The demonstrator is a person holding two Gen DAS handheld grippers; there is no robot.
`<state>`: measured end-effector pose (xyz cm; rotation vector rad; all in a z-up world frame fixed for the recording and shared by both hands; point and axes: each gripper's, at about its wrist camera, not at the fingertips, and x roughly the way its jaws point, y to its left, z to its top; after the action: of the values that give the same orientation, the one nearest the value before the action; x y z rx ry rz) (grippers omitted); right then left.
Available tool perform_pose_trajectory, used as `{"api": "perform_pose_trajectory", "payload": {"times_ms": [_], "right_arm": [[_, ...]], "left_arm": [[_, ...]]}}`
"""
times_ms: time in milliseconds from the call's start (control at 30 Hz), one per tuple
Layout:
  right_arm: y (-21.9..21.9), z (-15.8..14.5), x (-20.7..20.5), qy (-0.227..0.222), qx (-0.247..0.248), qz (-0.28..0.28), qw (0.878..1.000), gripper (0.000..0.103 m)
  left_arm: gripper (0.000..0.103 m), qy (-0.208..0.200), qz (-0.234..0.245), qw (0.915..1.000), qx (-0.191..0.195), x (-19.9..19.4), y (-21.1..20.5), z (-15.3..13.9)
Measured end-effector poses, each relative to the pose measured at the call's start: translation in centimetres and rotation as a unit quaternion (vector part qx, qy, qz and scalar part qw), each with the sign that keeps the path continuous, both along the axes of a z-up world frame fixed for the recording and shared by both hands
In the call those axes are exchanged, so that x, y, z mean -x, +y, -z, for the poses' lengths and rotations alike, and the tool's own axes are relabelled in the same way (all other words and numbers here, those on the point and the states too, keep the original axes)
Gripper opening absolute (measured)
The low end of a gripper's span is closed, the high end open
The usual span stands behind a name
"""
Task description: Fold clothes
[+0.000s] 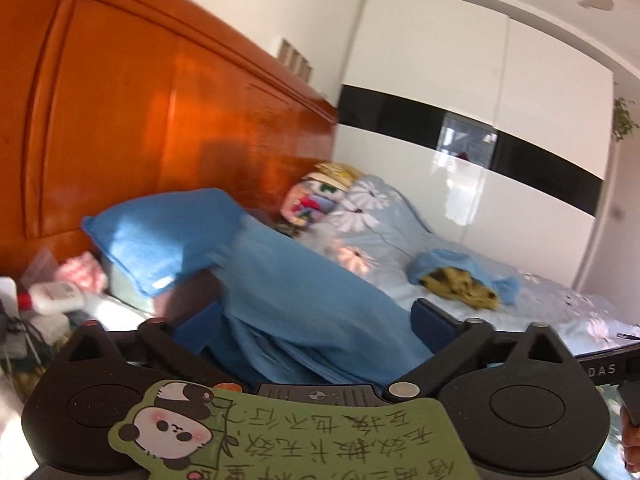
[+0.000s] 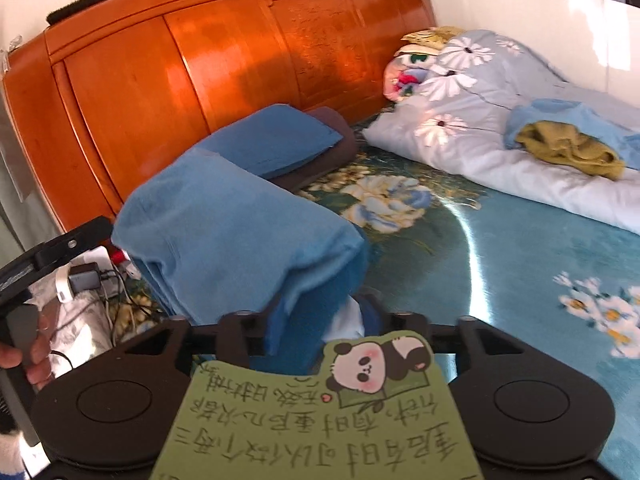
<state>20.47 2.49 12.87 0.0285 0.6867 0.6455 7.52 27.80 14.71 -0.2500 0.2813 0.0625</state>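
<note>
Both grippers, left [image 1: 316, 320] and right [image 2: 320, 312], stood apart astride the blue garment [image 2: 240, 224], pads unclamped; better to draw back toward 6 o'clock without snagging it

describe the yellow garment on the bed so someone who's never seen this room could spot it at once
Start at the orange wooden headboard, then go right to the pale daisy-print quilt. On it lies a crumpled mustard-yellow garment, partly wrapped in light blue cloth. It is the only yellow clothing; the rest are blue.
</note>
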Motion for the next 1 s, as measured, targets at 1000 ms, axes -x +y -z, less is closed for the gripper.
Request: {"api": "perform_pose_trajectory", "payload": {"times_ms": [1000], "right_arm": [[-28.7, 7.1, 13.5, 0.055, 0.0, 0.22, 0.974, 0.078]], "left_arm": [[0.103, 0.12, 0.219, 0.9682, -0.014, -0.1, -27.8, 7.2]]}}
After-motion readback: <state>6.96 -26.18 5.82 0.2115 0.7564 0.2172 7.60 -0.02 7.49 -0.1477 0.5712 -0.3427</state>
